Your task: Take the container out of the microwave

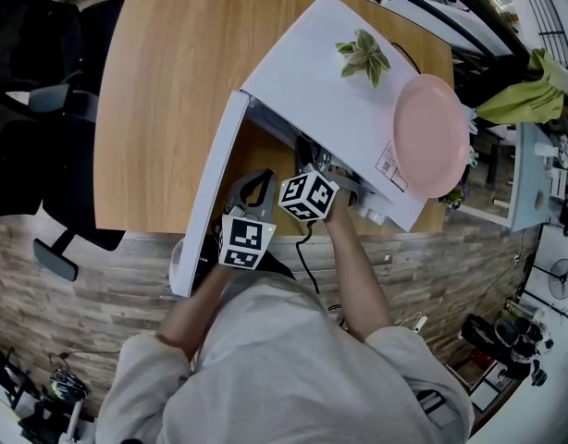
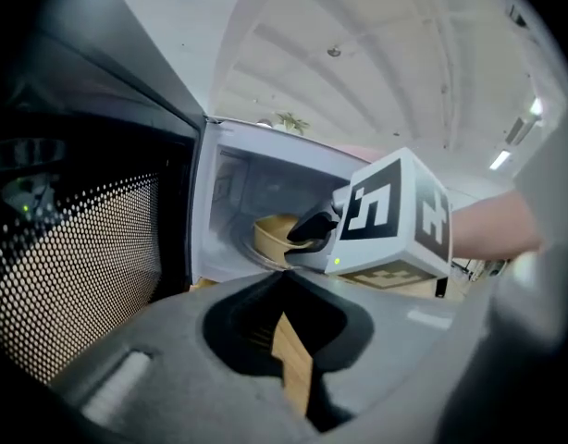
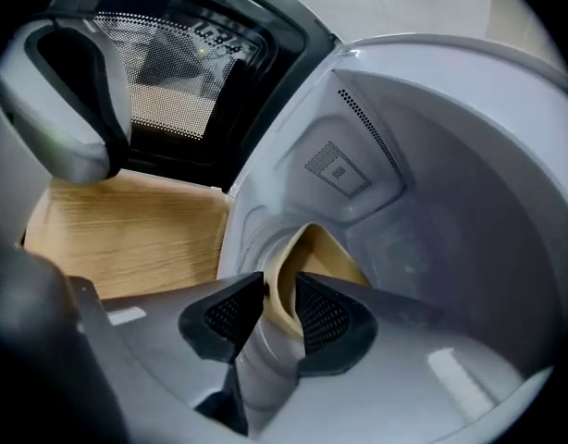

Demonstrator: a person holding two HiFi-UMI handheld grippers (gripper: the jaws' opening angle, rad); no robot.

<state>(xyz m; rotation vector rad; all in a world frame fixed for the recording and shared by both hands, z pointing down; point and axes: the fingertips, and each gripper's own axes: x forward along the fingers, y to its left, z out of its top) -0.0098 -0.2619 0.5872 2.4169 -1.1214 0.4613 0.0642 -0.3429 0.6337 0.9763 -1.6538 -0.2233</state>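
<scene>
The microwave (image 1: 330, 100) sits on the wooden worktop (image 1: 164, 81), its door (image 2: 90, 257) swung open to the left. Just in front of the opening, the left tool (image 2: 284, 283) hangs with its tips together and nothing between them (only worktop grain shows through the hollow behind the tips). Inside, on the cavity floor, rests the tan container (image 3: 316, 257); what it holds cannot be made out. The right tool (image 3: 279, 287) reaches into the cavity with its jaws apart, one on each side of the container's near wall. The rim stands up between the pads without being pinched. Farther right, on the microwave's top, lie a leafy sprig (image 1: 363, 55) and a pink plate (image 1: 430, 132).
</scene>
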